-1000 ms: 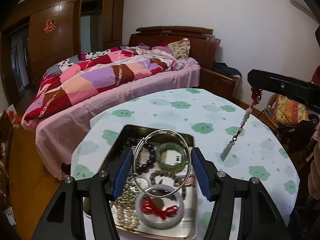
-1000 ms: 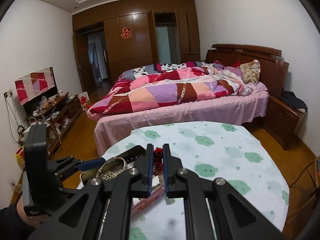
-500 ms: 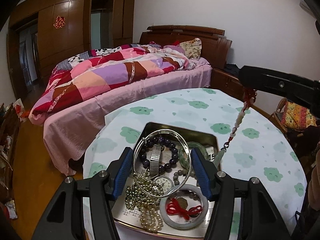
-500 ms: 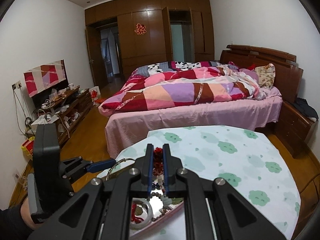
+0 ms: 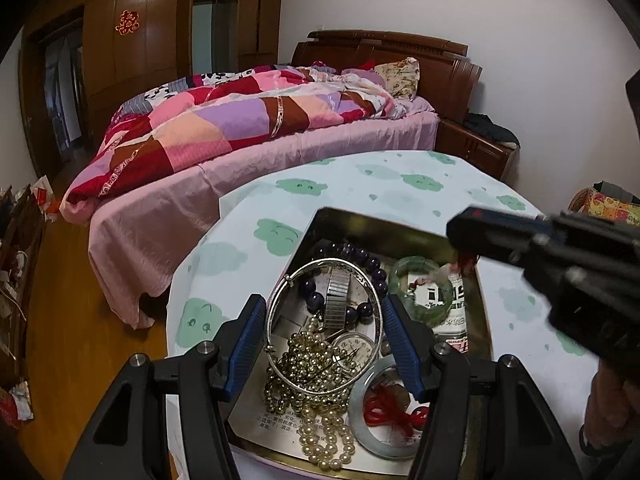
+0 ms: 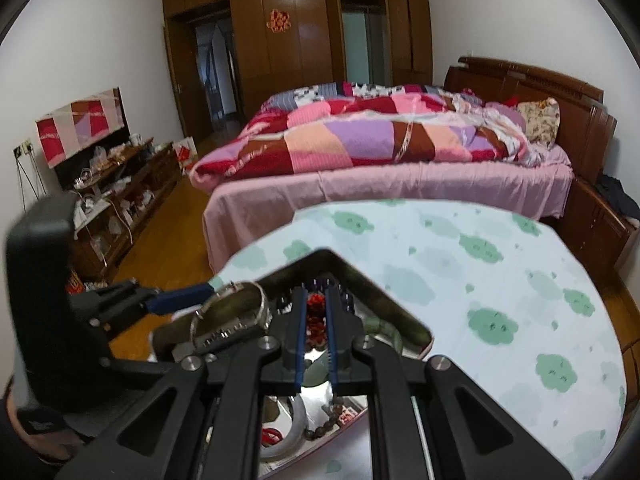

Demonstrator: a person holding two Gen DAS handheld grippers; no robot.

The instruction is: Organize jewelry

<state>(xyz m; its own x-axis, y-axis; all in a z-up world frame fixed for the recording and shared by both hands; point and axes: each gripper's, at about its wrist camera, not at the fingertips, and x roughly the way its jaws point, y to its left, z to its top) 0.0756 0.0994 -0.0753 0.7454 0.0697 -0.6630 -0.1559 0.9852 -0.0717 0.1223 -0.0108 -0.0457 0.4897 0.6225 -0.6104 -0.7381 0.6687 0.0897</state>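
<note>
Now the left gripper (image 5: 324, 344) has its blue jaws spread wide around a silver bangle (image 5: 324, 324), one pad against each side of the ring, so the bangle is clamped and held over the tin (image 5: 380, 224). In the right wrist view the same bangle shows tilted above the tin's near-left wall. The right gripper (image 6: 316, 332) has its jaws almost closed, pinching a red knotted cord (image 6: 316, 320); what hangs below the knot is hidden behind the fingers. From the left wrist view, the right gripper reaches in over the tin's right side, red threads just visible under its tip.

Inside the tin lie dark purple beads (image 5: 360, 256), a watch (image 5: 356, 348) with a metal band, a green bangle (image 5: 424, 288), a heap of pearls (image 5: 320, 412) and a pale bangle (image 5: 384, 416) with red string. The tin sits on a desk (image 5: 400, 184) covered in a cloth with green clouds. Beyond it stands a bed (image 5: 240, 128) with a patchwork quilt.
</note>
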